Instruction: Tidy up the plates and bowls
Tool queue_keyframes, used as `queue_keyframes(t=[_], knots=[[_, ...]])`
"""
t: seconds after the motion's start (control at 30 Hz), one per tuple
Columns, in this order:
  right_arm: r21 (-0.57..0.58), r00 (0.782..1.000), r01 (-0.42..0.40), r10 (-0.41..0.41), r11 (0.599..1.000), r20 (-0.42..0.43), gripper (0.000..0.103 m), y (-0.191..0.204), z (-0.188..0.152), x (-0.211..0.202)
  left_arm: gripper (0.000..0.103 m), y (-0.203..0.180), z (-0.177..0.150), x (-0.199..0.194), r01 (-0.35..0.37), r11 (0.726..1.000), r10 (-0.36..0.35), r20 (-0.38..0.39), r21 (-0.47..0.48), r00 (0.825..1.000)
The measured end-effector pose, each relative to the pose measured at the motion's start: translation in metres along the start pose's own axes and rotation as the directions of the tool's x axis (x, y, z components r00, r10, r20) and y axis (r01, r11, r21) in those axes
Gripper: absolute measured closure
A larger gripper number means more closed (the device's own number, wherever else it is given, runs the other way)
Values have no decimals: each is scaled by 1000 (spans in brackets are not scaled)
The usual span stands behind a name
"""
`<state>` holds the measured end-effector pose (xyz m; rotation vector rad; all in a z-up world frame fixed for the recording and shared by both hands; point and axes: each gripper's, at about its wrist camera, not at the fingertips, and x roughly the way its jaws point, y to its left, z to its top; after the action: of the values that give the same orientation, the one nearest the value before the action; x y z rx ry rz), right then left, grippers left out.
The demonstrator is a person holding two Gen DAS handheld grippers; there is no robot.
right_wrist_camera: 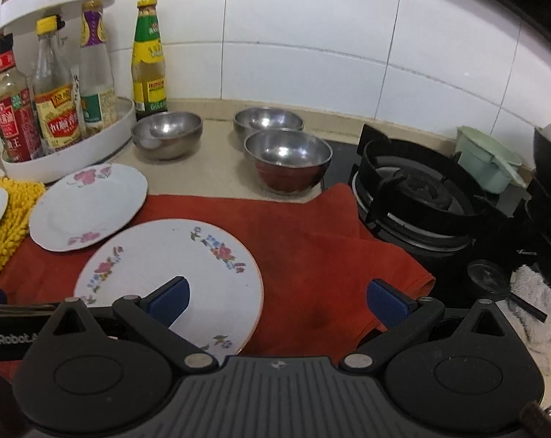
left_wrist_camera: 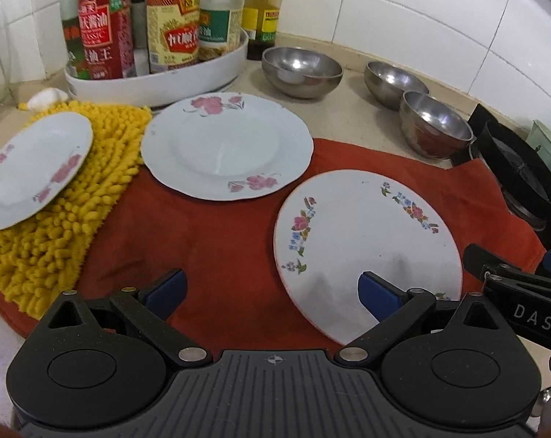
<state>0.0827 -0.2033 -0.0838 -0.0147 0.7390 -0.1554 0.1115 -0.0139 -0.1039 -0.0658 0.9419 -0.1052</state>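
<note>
Both grippers hover wide open, holding nothing: the left gripper and right gripper flank the multicoloured-flower white plate on the red cloth. Three steel bowls stand behind, near the tiled wall.

the left gripper has a black ribbed body, two round black housings, angled black link arms with silver pivot pins, and blue pads on its fingers; the right gripper looks the same, its fingers blue-padded, with white lettering at the frame's left edge
</note>
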Motion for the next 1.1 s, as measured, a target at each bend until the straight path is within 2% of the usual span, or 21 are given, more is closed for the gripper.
queue_keyframes(t=[0.1, 0.47, 0.6, 0.77, 0.9, 1.0, 1.1], knots=[[1, 1000, -12, 12, 1000, -18, 3, -5, 2, 10, 2, -4, 3, 6, 11, 1000, -11, -11, 2, 1000], [-6, 997, -56, 55, 998, -59, 3, -13, 8, 40, 2, -14, 9, 23, -18, 1000, 19, -27, 10, 999], [17, 991, -109, 110, 994, -74, 5, -18, 8, 50, 2, -14, 10, 28, -8, 1000, 9, -41, 9, 999], [95, 964, -216, 228, 972, -138, 15, -27, 9, 66, 3, -15, 11, 34, 6, 1000, -6, -49, 3, 999], [87, 953, -250, 261, 964, -155, 26, -26, 8, 71, 7, -18, 11, 38, 22, 1000, -21, -58, 17, 998], [88, 935, -297, 308, 951, -177, 37, -24, 7, 75, 11, -20, 10, 42, 36, 999, -33, -77, 28, 996], [91, 927, -315, 327, 945, -183, 38, -24, 6, 78, 16, -21, 9, 42, 53, 997, -50, -61, 49, 997]])
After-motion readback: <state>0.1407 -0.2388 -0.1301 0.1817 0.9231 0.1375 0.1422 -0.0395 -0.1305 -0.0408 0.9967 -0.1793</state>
